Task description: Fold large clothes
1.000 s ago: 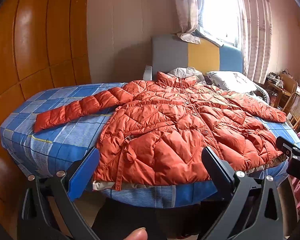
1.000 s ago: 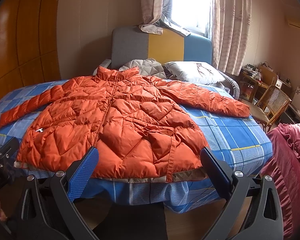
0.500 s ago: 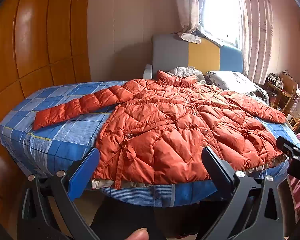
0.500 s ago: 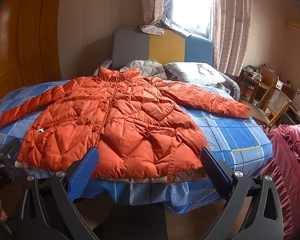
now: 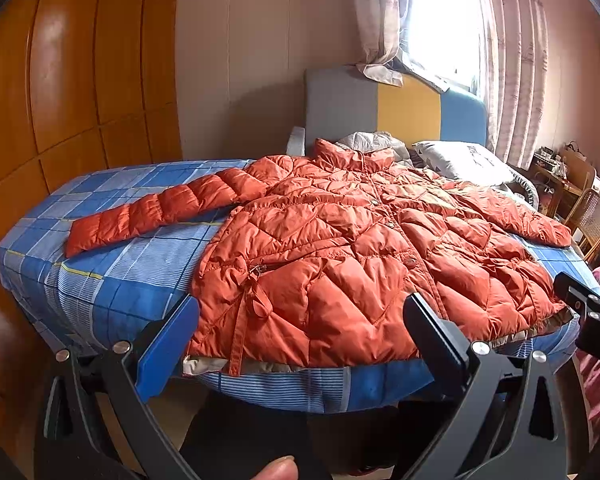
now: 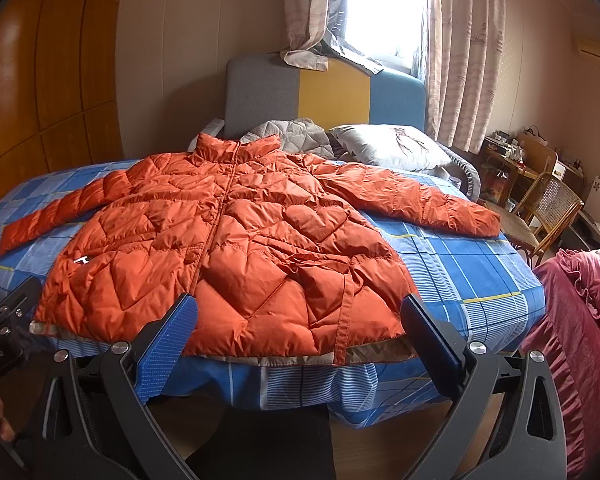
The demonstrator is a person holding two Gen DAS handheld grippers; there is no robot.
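An orange quilted down jacket [image 5: 340,240] [image 6: 228,248] lies front up and spread flat on a bed with a blue checked sheet [image 5: 112,280] [image 6: 468,272]. Both sleeves stretch out to the sides, the collar points to the headboard, and the hem hangs at the near edge. My left gripper [image 5: 300,312] hovers open just in front of the hem's left half, holding nothing. My right gripper [image 6: 298,312] is open too, in front of the hem's right half. Each gripper shows at the edge of the other's view.
A grey, yellow and blue headboard [image 6: 328,96] and pillows [image 6: 388,146] sit behind the collar. Wooden wardrobe panels [image 5: 60,80] line the left wall. A cane chair [image 6: 548,208] and a red ruffled cloth [image 6: 580,320] stand to the right of the bed.
Both views have shifted only slightly; the jacket lies as before and both grippers stay open.
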